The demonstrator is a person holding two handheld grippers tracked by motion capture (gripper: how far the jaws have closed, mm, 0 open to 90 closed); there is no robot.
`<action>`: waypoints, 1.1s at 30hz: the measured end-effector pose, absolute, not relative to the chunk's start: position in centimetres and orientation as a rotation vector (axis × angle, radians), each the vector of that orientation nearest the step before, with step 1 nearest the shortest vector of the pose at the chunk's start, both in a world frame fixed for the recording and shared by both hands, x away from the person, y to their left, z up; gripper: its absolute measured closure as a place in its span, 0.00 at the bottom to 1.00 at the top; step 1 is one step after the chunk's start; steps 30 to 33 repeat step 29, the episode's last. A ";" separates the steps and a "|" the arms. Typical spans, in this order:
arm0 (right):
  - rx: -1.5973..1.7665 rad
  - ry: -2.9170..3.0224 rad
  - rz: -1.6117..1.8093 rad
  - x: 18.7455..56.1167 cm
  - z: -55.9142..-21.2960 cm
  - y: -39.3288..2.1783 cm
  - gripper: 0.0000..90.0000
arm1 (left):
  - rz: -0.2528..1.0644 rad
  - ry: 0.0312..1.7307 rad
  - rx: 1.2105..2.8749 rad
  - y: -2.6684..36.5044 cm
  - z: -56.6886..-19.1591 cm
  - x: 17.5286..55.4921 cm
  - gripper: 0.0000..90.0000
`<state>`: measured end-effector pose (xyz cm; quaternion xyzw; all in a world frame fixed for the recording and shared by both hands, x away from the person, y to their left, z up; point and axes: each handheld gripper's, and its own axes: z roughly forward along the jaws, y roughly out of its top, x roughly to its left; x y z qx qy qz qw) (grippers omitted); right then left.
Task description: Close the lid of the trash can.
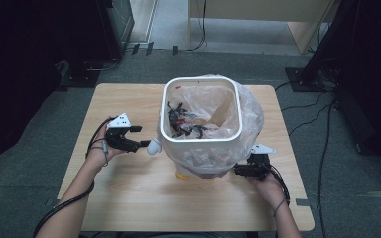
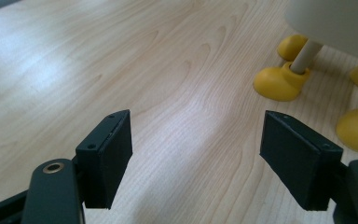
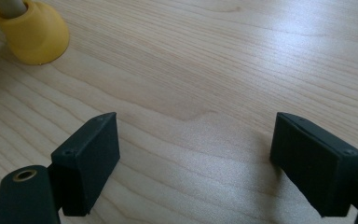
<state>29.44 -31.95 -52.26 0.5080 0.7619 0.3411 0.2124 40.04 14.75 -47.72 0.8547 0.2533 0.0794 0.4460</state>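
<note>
Bin (image 1: 201, 133) — a white, square-rimmed container lined with a clear plastic bag (image 1: 250, 116) and standing upright on yellow feet (image 2: 276, 83) — sits at mid-surface (image 1: 129, 198), directly between the two tools. Left tool (image 1: 140, 136) lies just beside the bin's left wall, near a small white knob (image 1: 153, 147); right tool (image 1: 242, 171) sits low at its right front corner, about equally near. Both tools' jaws stand wide apart with nothing between them (bare wood shows in each gripper view), so a two-sided grasp — judged likely — would turn inward from either flank.
</note>
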 end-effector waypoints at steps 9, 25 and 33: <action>1.410 2.116 0.947 29.4 -52.3 -31.9 0.17 | 0.199 0.626 2.135 14.8 -49.9 38.9 0.28; 1.410 2.116 0.948 29.4 -52.3 -31.9 0.17 | 0.245 0.668 2.205 14.8 -51.7 38.0 0.28; 1.411 2.115 0.948 29.4 -52.3 -31.9 0.17 | 0.286 0.657 2.226 14.5 -51.7 37.7 0.28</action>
